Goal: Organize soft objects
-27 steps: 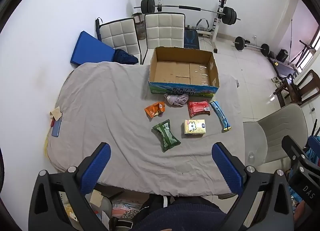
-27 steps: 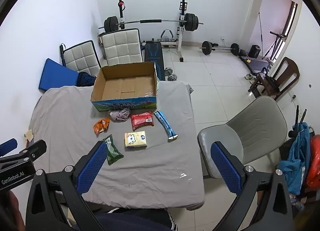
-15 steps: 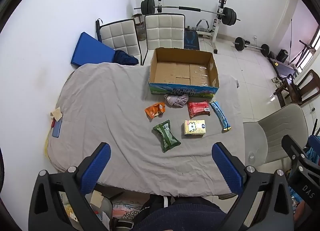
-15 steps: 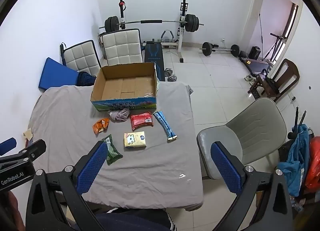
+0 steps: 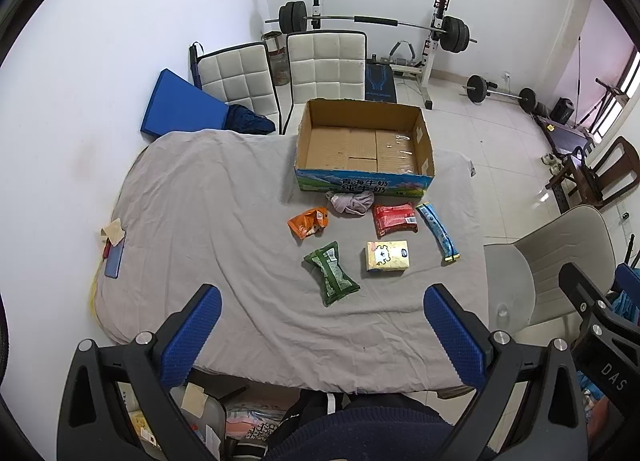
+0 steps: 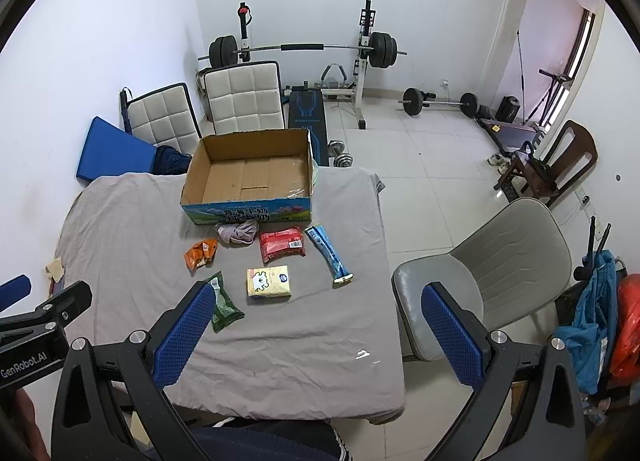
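Observation:
An empty open cardboard box [image 5: 364, 149] [image 6: 252, 181] stands at the far side of a table under a grey cloth [image 5: 208, 221] [image 6: 132, 221]. In front of it lie a grey rag [image 5: 350, 203] [image 6: 238, 232], an orange packet [image 5: 308, 222] [image 6: 200, 254], a red packet [image 5: 395, 218] [image 6: 282, 243], a blue tube packet [image 5: 438, 231] [image 6: 329, 255], a yellow tissue pack [image 5: 387, 256] [image 6: 269, 281] and a green packet [image 5: 331, 278] [image 6: 222, 301]. My left gripper [image 5: 322, 321] and right gripper [image 6: 316, 321] are open and empty, held high above the near table edge.
Two white padded chairs [image 5: 280, 73] and a blue mat [image 5: 180, 109] stand behind the table. A grey plastic chair [image 6: 492, 273] stands at the right. A phone [image 5: 114, 257] lies at the table's left edge. A barbell rack [image 6: 304, 53] is at the back wall.

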`<state>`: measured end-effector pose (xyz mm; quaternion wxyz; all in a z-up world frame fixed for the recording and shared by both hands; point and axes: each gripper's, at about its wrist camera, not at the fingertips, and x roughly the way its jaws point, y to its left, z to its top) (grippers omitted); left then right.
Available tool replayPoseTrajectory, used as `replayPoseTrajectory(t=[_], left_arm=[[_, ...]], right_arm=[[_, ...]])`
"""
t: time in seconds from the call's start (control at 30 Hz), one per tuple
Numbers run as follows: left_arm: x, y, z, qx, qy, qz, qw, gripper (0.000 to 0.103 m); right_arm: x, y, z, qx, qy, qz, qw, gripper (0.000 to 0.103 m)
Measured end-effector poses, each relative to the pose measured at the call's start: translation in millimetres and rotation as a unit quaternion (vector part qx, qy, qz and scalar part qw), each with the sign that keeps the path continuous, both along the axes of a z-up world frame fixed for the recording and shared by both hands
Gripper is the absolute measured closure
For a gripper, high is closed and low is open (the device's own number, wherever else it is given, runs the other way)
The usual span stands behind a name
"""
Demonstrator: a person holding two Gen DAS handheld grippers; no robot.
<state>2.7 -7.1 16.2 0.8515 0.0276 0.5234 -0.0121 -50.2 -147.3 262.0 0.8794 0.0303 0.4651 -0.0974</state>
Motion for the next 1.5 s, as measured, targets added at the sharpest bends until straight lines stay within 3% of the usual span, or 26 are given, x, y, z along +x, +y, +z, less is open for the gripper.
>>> replayPoseTrajectory(t=[1.5], left_arm=[[-1.1, 8.1, -1.4, -0.004, -0.008, 0.002, 1.0000, 0.000]], right_arm=[[-0.2, 0.7, 3.7, 0.000, -0.012, -0.003, 1.000, 0.000]])
